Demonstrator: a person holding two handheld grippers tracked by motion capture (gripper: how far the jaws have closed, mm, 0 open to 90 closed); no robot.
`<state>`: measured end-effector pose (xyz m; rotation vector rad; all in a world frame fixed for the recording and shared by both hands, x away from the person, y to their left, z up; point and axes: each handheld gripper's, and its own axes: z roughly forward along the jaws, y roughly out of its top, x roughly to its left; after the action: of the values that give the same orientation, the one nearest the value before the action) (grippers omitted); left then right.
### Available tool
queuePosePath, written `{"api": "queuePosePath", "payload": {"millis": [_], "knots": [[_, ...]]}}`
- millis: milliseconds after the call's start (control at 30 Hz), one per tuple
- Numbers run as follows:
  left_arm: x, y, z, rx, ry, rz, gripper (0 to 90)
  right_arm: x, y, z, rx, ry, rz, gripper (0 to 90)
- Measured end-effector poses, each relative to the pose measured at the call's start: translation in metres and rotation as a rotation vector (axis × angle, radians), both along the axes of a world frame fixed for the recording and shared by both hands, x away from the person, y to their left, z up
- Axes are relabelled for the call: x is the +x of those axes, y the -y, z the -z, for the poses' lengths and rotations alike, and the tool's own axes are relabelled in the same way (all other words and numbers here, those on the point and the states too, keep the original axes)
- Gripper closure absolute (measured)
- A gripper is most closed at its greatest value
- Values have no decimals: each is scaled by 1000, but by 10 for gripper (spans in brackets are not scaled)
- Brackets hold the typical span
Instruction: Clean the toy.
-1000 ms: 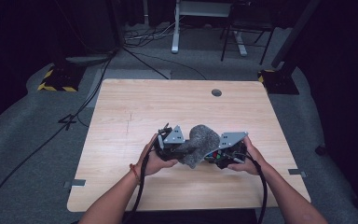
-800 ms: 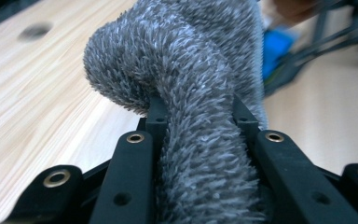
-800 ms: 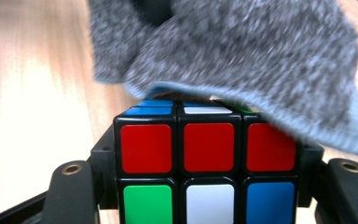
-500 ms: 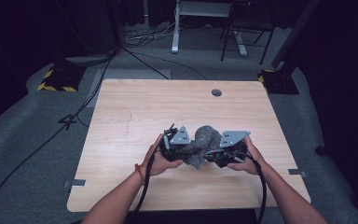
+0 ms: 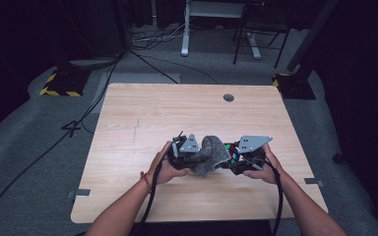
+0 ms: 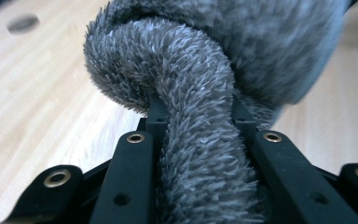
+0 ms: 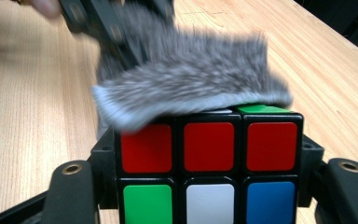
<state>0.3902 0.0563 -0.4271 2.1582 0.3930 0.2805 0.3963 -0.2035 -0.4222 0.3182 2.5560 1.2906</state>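
Grey cloth (image 5: 210,156) pinched in left tongs (image 5: 189,153), draped over cube (image 7: 209,158).

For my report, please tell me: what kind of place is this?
Probably a lab or recording studio, not a home: a bare wooden table on grey carpet, dark surroundings, loose cables on the floor, and black-and-yellow hazard tape on equipment.

No text, label, brand, number or sign can be read in any of these views.

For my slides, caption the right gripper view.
Right gripper holds a puzzle cube while a grey fluffy cloth wipes its top.
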Motion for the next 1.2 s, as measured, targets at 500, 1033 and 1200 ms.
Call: {"api": "queuePosePath", "payload": {"millis": [500,1033,1200], "knots": [[-13,6,-16,-19,50,31,700,-4,-17,7,-53,12,-34,335],[6,-3,5,65,-12,-14,701,-2,-2,-2,17,10,-4,335],[-1,-13,-14,-51,7,18,702,0,-2,1,-5,7,6,335]]}}
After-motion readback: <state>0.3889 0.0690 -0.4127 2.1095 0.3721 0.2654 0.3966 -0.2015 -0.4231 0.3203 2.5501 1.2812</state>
